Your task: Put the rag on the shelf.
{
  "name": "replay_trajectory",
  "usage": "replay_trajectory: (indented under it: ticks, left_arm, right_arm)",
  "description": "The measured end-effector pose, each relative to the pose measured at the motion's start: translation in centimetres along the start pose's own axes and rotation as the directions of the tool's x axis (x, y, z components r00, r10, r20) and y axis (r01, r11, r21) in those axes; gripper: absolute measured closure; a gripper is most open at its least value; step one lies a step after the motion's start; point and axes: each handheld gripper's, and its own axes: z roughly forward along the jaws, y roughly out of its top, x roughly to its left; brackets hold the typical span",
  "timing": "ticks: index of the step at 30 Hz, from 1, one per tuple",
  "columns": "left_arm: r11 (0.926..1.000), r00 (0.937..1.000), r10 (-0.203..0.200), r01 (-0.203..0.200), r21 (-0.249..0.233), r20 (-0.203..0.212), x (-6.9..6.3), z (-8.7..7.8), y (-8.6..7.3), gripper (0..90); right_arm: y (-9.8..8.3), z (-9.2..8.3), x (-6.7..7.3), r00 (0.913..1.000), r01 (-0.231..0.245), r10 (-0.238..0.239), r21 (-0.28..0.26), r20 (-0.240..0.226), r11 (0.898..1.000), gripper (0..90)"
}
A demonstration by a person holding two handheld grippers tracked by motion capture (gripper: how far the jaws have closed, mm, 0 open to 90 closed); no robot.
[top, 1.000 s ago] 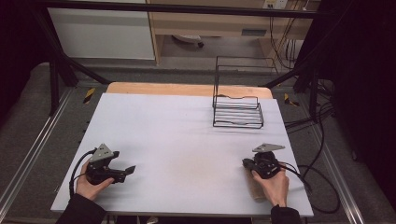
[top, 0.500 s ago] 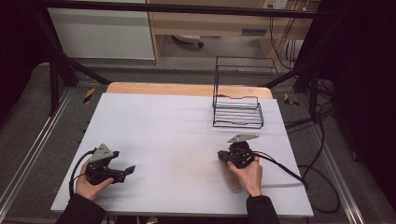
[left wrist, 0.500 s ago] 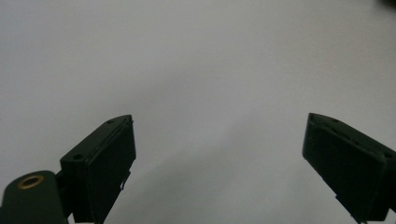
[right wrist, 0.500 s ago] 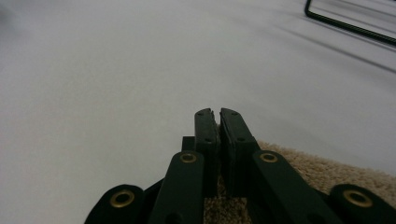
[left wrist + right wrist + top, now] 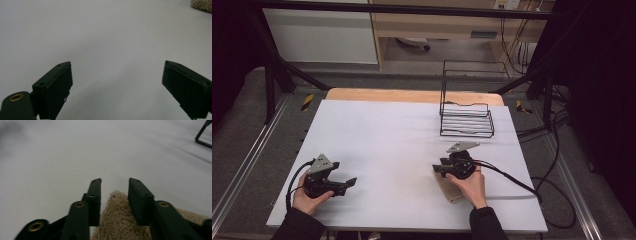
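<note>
High view: the right hand [image 5: 469,182] lies flat, its gripper [image 5: 438,169] just opening, jaws parted over a beige towel [image 5: 117,220]; the left gripper [image 5: 352,182] gapes empty.

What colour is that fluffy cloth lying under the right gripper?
The cloth is beige or light tan, plain with no pattern; the right gripper view shows it best.

High view above near side, facing forward-down over worktop [image 5: 412,130]; both gripper views low, close; all share white worktop
</note>
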Motion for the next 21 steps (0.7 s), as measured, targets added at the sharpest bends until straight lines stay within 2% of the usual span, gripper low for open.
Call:
replay_trajectory:
  ticks: [1,2,3,4,8,10,11,13,16,17,21]
  left_arm:
    - [1.0000,1.0000,0.000,0.000,0.001,-0.001,0.0,0.0,0.0,9.5]
    - [1.0000,1.0000,0.002,-0.002,0.001,-0.001,0.0,0.0,0.0,9.5]
    - [1.0000,1.0000,0.001,-0.001,0.000,-0.002,0.0,0.0,0.0,9.5]
    - [1.0000,1.0000,0.002,-0.002,0.000,-0.003,-0.1,0.1,0.0,9.5]
    - [1.0000,1.0000,0.003,-0.003,0.003,-0.003,-0.1,0.1,0.1,9.5]
    - [1.0000,1.0000,0.004,-0.004,0.005,-0.002,-0.1,0.2,0.0,9.5]
    - [1.0000,1.0000,0.005,-0.005,0.007,-0.002,-0.1,0.2,0.1,9.5]
    - [0.9999,1.0000,0.006,-0.006,0.008,-0.002,-0.2,0.2,0.1,9.5]
    - [0.9999,1.0000,0.008,-0.008,0.007,-0.001,-0.2,0.2,0.1,9.5]
    - [0.9999,1.0000,0.008,-0.008,0.007,-0.001,-0.2,0.2,0.0,9.5]
    - [0.9999,1.0000,0.008,-0.008,0.008,0.000,-0.2,0.2,0.0,9.5]
  right_arm:
    - [0.0,0.0,0.0,1.0000,0.000,0.000,0.000,0.000,1.000,49.7]
    - [-0.3,-1.4,-0.6,0.9999,0.006,-0.006,-0.010,0.014,1.000,44.6]
    - [-0.6,-2.1,-0.9,0.9996,0.004,-0.004,-0.020,0.028,1.000,43.7]
    - [-0.6,-2.1,-0.9,0.9996,0.004,-0.004,-0.020,0.028,1.000,43.7]
    - [-2.8,-4.2,-2.7,0.9954,-0.038,0.038,0.002,0.088,0.999,41.1]
    - [-4.8,-5.1,-3.7,0.9911,-0.066,0.062,0.033,0.118,0.997,44.1]
    - [-4.8,-5.1,-3.7,0.9911,-0.066,0.062,0.033,0.118,0.997,44.1]
    - [-6.3,-5.8,-4.4,0.9880,-0.093,0.086,0.047,0.128,0.995,49.3]
    - [-7.0,-6.3,-4.7,0.9863,-0.104,0.095,0.060,0.135,0.993,53.9]
    - [-7.5,-6.5,-4.8,0.9845,-0.124,0.114,0.072,0.133,0.990,57.1]
    - [-7.8,-6.5,-4.9,0.9838,-0.139,0.129,0.074,0.124,0.988,59.0]
